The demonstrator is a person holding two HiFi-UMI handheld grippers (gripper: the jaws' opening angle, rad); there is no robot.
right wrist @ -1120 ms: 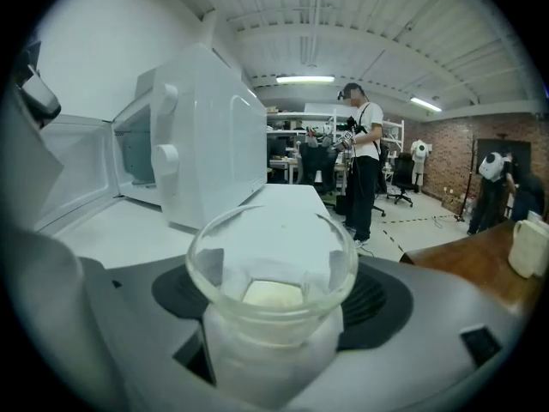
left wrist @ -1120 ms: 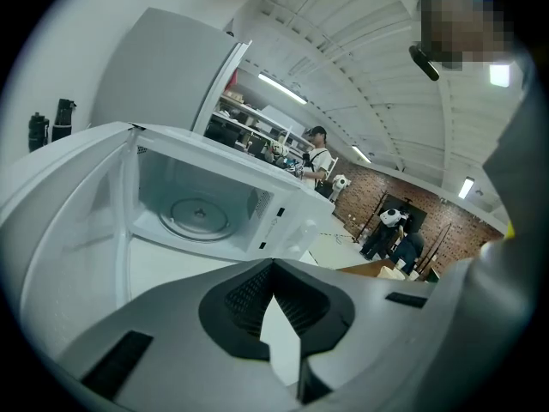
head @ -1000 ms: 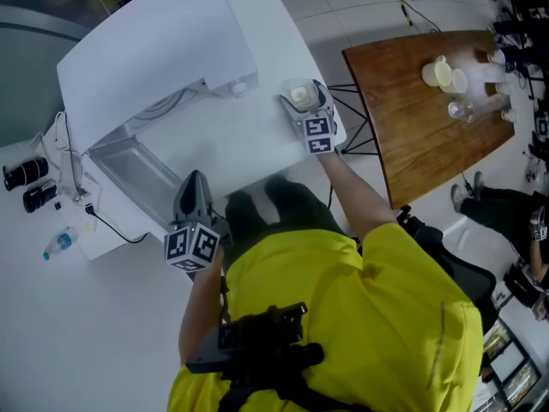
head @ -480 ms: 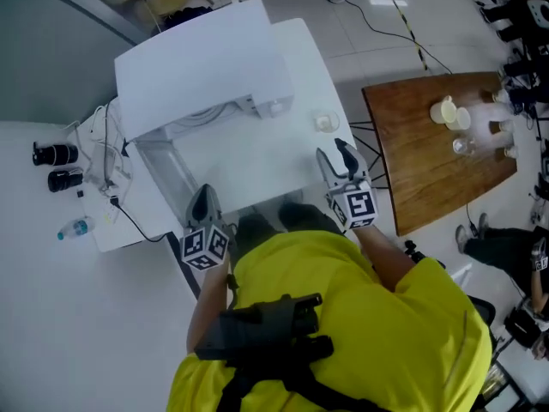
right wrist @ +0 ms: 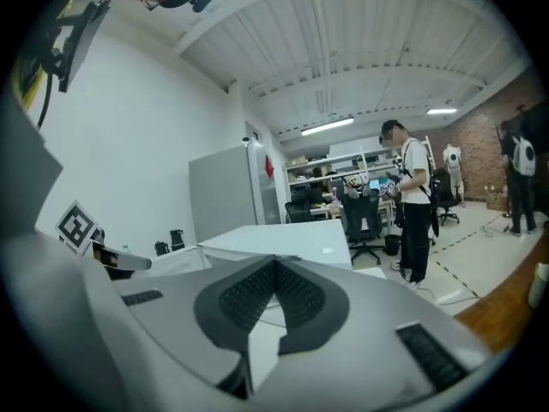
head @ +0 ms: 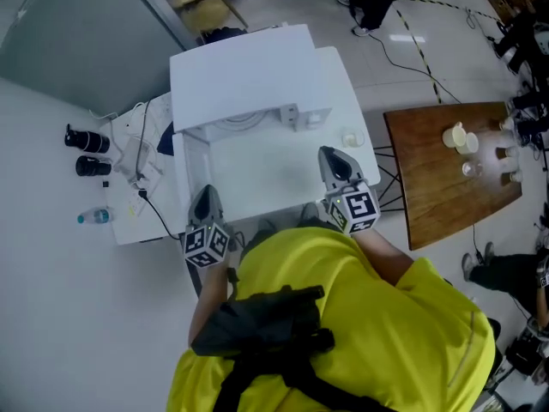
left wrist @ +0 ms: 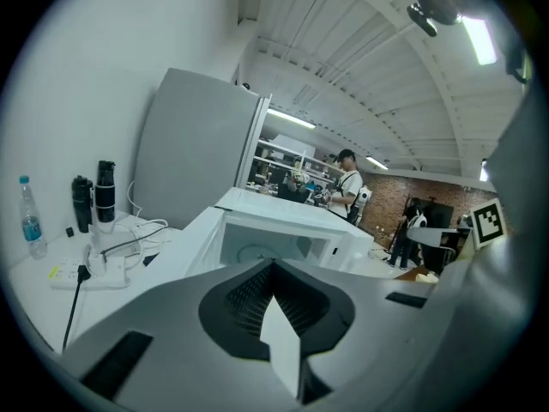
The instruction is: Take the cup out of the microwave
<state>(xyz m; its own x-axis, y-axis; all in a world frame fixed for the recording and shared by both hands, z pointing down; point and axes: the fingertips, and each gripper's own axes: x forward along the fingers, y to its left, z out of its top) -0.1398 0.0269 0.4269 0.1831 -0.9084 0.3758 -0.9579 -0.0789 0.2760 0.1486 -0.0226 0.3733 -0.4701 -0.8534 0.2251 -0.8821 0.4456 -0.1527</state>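
The small pale cup [head: 352, 138] stands alone on the white table [head: 283, 174], to the right of the white microwave [head: 244, 80]. The microwave door [head: 190, 168] hangs open to the left, and its cavity [left wrist: 270, 245] looks empty in the left gripper view. My right gripper [head: 331, 156] is shut and empty, held above the table's near edge, short of the cup. My left gripper [head: 204, 193] is also shut and empty, near the open door's outer end. In both gripper views the jaws meet at their tips, left gripper [left wrist: 274, 263] and right gripper [right wrist: 274, 260].
A wooden table [head: 429, 187] with several cups stands to the right. Two black cylinders [head: 86, 140], a water bottle [head: 94, 217] and a power strip with cables [head: 141, 166] lie left of the microwave. A person [right wrist: 413, 204] stands in the background.
The right gripper has let go of the cup on the table, drawn back toward me, risen, and closed. The left gripper has also pulled back and lifted a little.
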